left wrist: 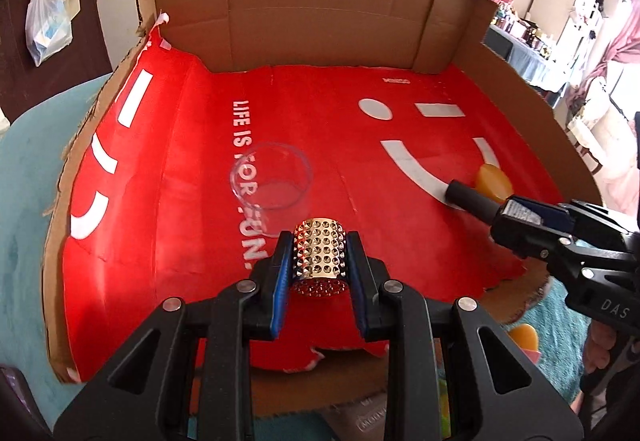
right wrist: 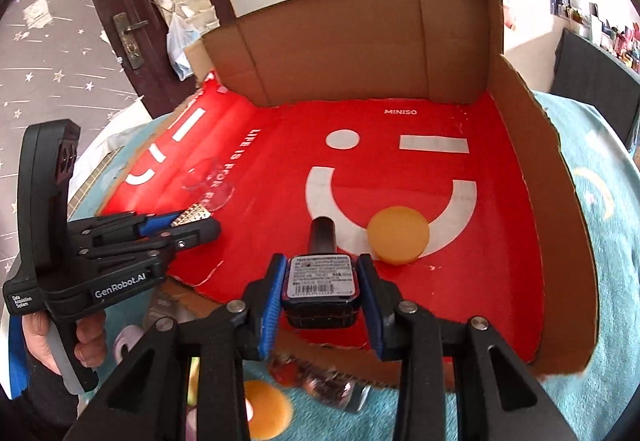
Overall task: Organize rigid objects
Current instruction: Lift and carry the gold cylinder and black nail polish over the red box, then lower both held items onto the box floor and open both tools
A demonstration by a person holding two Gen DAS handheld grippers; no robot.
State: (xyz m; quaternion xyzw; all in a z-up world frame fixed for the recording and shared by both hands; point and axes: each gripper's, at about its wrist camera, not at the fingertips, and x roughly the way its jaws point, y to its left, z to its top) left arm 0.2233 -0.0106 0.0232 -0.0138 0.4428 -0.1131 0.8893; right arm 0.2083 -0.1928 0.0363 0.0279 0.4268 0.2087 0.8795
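My left gripper (left wrist: 320,261) is shut on a gold studded cylinder (left wrist: 319,253), held just above the red sheet (left wrist: 180,201) lining the cardboard box. A clear plastic cup (left wrist: 270,181) lies on its side just beyond it. My right gripper (right wrist: 320,281) is shut on a dark bottle (right wrist: 320,277) with a black cap (right wrist: 323,235) and a barcode label, held over the sheet. A yellow disc (right wrist: 398,240) lies on the sheet just right of the bottle's cap. The right gripper with the bottle also shows in the left wrist view (left wrist: 516,217), and the left gripper in the right wrist view (right wrist: 192,225).
The cardboard box (right wrist: 552,241) has a tall back wall (left wrist: 320,13) and a right side wall. It rests on a teal fluffy blanket (right wrist: 608,281). Small colourful objects (right wrist: 320,381) lie on the blanket by the box's torn front edge.
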